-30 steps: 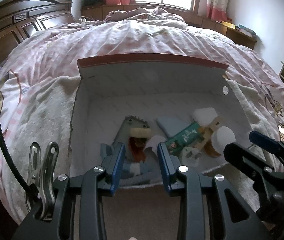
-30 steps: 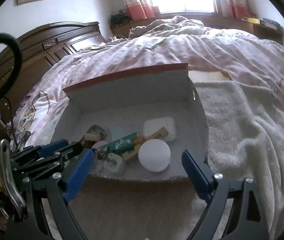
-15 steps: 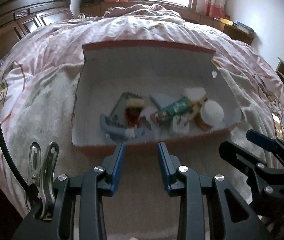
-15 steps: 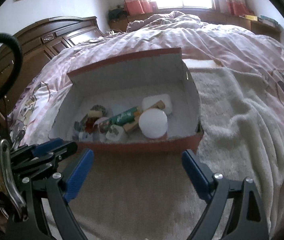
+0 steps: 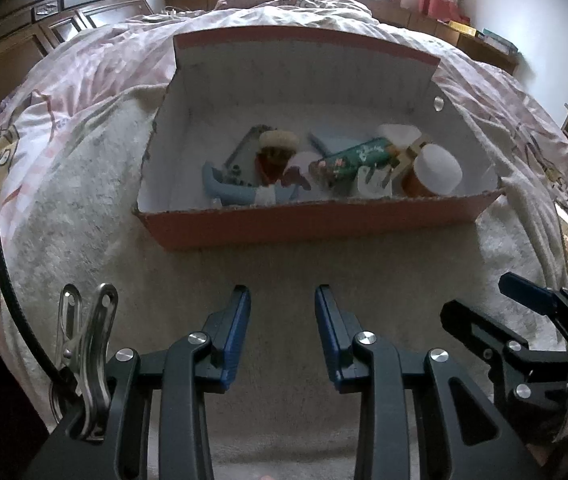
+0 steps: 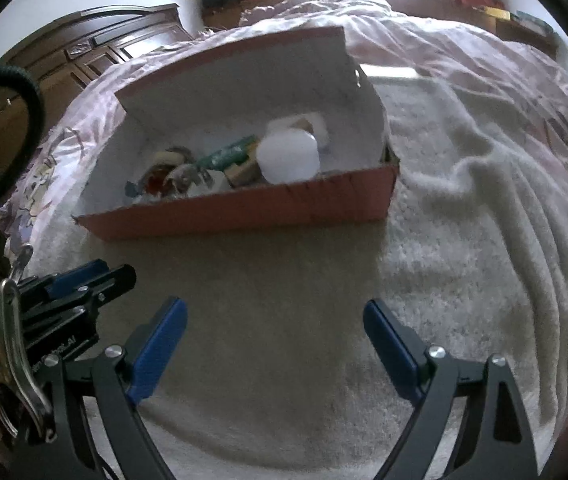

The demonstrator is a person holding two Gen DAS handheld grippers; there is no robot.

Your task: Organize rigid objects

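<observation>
At frame centre in both views, the box (image 5: 316, 220) with its clutter sits above both claws, long axis left-right. Left gripper (image 5: 282, 320) is narrowly parted and empty, right gripper (image 6: 273, 334) wide and empty; neither looks nearer.

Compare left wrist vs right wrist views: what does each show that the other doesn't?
Left wrist only: its own narrow, empty left gripper, and the blue shoe-shaped toy sharply.

Right wrist only: its own wide-open right gripper, the box's outer right corner and the folded white blanket beside it.

Both: the red box, the white-capped jar, the green tube, and the bed.
</observation>
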